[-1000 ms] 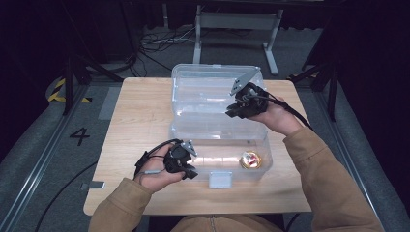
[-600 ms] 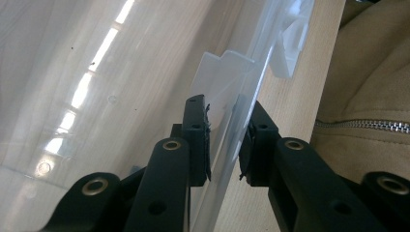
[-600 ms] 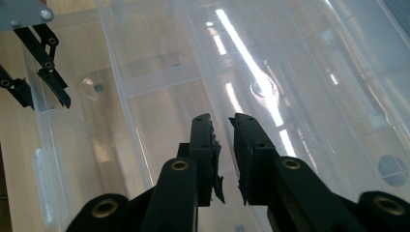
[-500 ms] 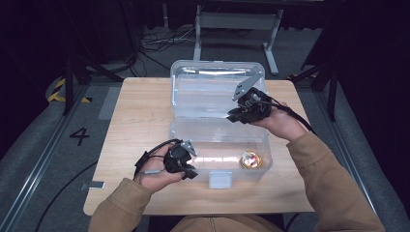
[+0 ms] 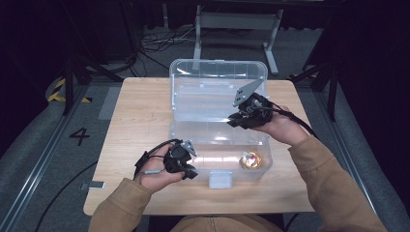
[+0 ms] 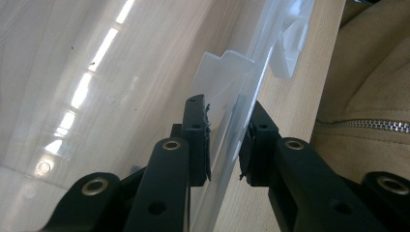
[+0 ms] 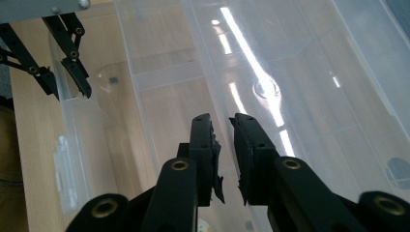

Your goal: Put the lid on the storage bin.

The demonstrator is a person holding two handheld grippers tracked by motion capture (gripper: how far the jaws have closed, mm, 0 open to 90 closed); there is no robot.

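Clear plastic box (image 5: 217, 121) sits mid-table (image 5: 135, 111), lid open toward twelve o'clock; from above we see our left gripper (image 5: 186, 159) at its near-left corner, our right gripper (image 5: 237, 118) at three o'clock. Left gripper view: jaws straddle the box's front wall, contact unclear. Right gripper view: jaws nearly together over the box interior, holding nothing.
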